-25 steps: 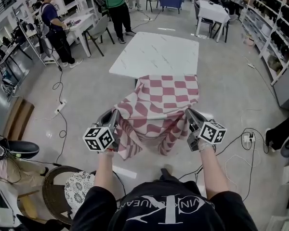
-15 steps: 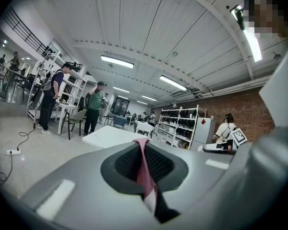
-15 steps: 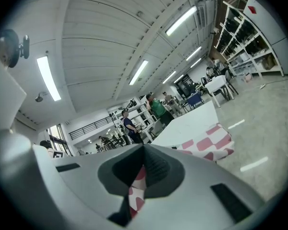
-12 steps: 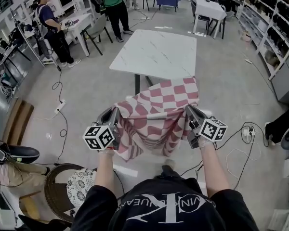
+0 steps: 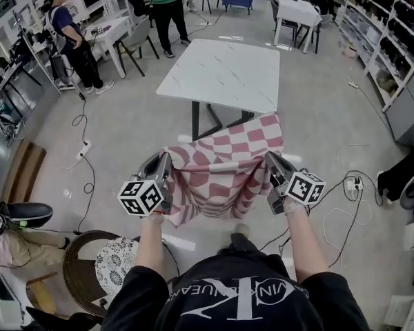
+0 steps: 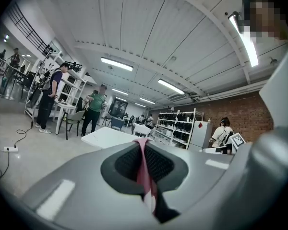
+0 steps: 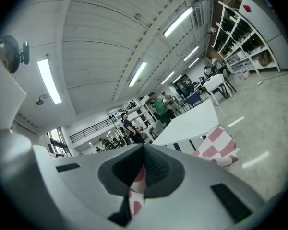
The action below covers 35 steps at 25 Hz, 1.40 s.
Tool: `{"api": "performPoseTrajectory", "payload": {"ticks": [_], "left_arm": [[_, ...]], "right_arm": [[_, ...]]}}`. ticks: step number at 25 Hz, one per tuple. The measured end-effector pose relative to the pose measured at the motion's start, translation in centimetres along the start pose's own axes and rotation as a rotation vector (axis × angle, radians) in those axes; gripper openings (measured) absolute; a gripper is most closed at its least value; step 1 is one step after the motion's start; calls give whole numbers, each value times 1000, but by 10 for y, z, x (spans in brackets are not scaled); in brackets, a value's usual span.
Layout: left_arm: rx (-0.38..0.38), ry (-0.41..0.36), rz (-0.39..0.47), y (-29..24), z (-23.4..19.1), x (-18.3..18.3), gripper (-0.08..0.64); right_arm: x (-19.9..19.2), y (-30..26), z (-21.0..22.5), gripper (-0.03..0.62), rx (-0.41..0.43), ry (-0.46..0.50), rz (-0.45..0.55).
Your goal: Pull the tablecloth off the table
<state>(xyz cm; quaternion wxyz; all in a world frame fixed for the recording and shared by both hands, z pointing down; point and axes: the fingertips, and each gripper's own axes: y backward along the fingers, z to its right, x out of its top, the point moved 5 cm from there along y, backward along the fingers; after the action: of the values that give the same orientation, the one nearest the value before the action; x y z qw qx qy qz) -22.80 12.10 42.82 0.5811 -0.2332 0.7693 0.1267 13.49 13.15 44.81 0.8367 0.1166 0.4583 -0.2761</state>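
At left, left tongs [image 5: 164,163] are clamped shut on the near-left edge of the tablecloth [image 5: 228,167]. Left gripper view shows a thin pink strip of fabric pinched between the pads. They're held level and out in front, which looks meant to spread the cloth rather than bunch it.

Centre: the red-and-white checked cloth sags between the two grips, with the middle drooping toward the floor [image 5: 331,136] and the far edge trailing back toward the white surface [image 5: 221,71]. Surface top reads bare. The cloth's far-right corner sits right at the surface's near edge; can't tell whether it touches or hangs free.

At right, right tongs [image 5: 272,163] are closed the same way on the near-right edge, checked fabric visible in the bite.

Two-corner hold makes sense: even pull, no twist, less chance of snagging the surface's legs.

My read: pull is nearly done, and a bit more backward travel should clear that last corner. Risk: the drooping middle drags on the floor.
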Motion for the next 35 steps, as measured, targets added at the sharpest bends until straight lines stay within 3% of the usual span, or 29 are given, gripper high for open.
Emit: {"api": "performPoseTrajectory", "payload": {"ticks": [8,15,22,30,35], "left_arm": [[25,15,-7,-7,2,9,11],[42,32,12,36,-6,-15,11],[72,55,14,53,-24,-16,11],[61,-47,-2,43,0,-22,11],[61,-46,7,47,3,-24,11]], "right_arm": [[8,-7,0,8,24,2,-54],[-36,8,-19,8,36,-4,-85],[-59,2,-19,8,18,-89,-92],[-57,11,-17,8,26,11,-113],[-53,23,-13,8,12,34,-89]]}}
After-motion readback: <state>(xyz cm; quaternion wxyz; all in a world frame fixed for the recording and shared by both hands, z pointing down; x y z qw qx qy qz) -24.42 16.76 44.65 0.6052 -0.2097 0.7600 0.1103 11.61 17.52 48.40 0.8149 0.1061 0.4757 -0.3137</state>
